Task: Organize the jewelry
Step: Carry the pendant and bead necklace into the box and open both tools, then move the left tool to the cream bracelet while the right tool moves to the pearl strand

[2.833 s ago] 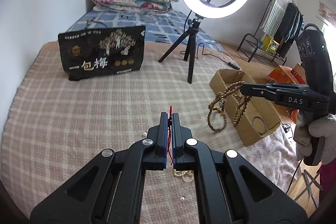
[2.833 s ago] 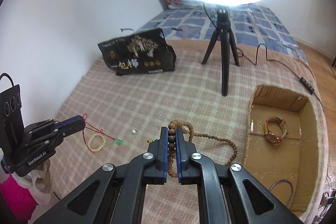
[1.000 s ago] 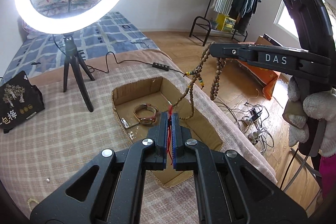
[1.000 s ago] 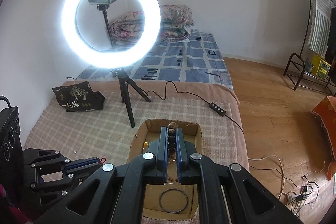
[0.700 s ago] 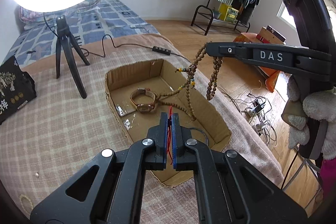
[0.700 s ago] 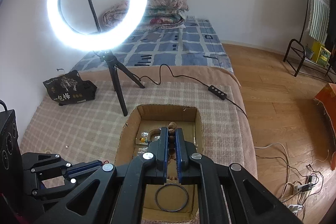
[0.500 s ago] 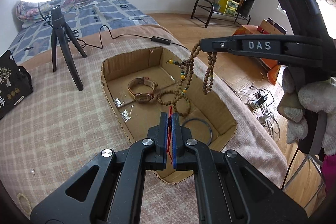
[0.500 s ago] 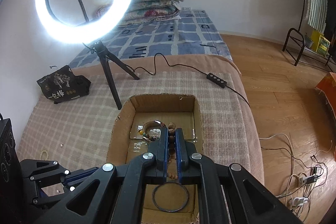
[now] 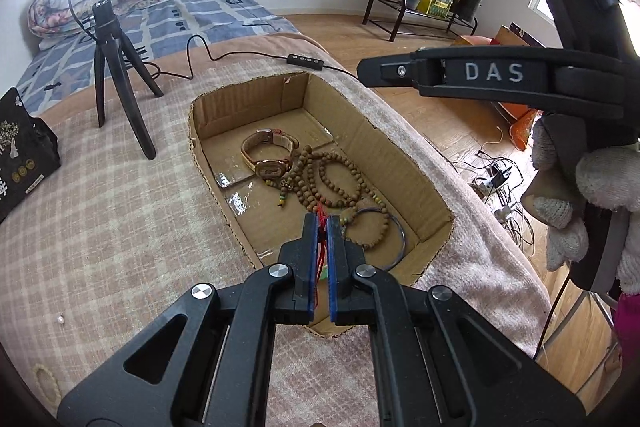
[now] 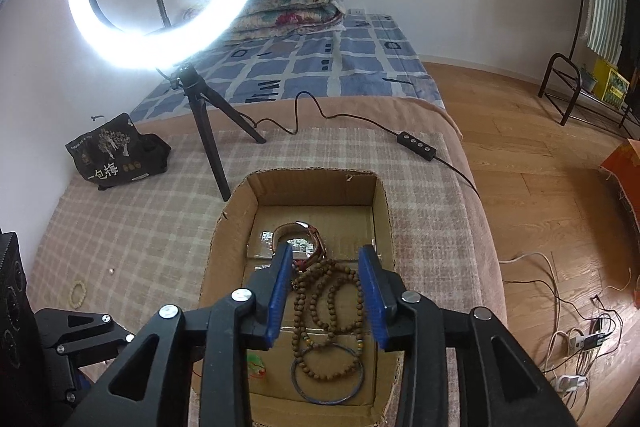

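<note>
The cardboard box lies open on the checked blanket. Inside it are a brown-strapped watch, a dark bangle and the long wooden bead necklace, coiled loose on the floor. My right gripper hangs over the beads with its jaws opening and nothing pressed between the blue pads. My left gripper hovers over the box's near end. Its jaws are just beginning to open, with a thin red cord still between the pads. A green pendant on that cord rests on the box floor.
A ring light on a black tripod stands left of the box, and its cable and controller run behind. A black snack bag sits at far left. A pale bead bracelet lies on the blanket. The bed edge drops to wood floor on the right.
Both grippers have sunk closer to the box. The right jaws have parted and the wooden bead necklace has dropped from them onto the box floor. The left pads still have the red cord.
</note>
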`<state>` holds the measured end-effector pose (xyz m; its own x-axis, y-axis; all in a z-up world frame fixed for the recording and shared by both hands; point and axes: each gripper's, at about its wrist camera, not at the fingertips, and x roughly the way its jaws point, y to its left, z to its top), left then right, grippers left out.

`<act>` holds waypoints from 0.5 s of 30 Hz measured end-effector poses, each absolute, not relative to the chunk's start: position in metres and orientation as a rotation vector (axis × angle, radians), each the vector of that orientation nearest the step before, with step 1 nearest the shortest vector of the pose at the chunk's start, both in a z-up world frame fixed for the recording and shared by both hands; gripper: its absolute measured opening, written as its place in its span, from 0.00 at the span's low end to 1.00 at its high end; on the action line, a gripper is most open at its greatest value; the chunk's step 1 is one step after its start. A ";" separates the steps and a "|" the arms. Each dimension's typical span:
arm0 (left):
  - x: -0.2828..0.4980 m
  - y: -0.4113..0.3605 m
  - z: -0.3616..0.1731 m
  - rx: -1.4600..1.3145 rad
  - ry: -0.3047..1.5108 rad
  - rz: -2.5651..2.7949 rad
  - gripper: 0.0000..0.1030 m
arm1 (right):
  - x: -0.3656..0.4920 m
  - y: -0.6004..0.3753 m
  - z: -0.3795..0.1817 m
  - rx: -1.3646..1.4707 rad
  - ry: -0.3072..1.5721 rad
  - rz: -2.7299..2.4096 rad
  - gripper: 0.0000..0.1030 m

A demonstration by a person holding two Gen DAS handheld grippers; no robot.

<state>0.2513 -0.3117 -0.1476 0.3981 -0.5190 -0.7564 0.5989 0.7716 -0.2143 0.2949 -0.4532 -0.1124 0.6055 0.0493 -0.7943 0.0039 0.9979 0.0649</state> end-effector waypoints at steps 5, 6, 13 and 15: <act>0.249 -0.304 -0.141 0.070 0.904 -0.697 0.48 | 0.288 -0.450 -0.103 0.042 0.898 0.002 0.66; 0.249 -0.303 -0.139 0.066 0.905 -0.698 0.48 | 0.287 -0.450 -0.100 0.034 0.893 -0.004 0.68; 0.240 -0.291 -0.129 0.074 0.891 -0.689 0.48 | 0.278 -0.447 -0.090 0.038 0.873 -0.032 0.80; 0.238 -0.286 -0.126 0.074 0.886 -0.684 0.48 | 0.275 -0.445 -0.088 0.036 0.873 -0.035 0.81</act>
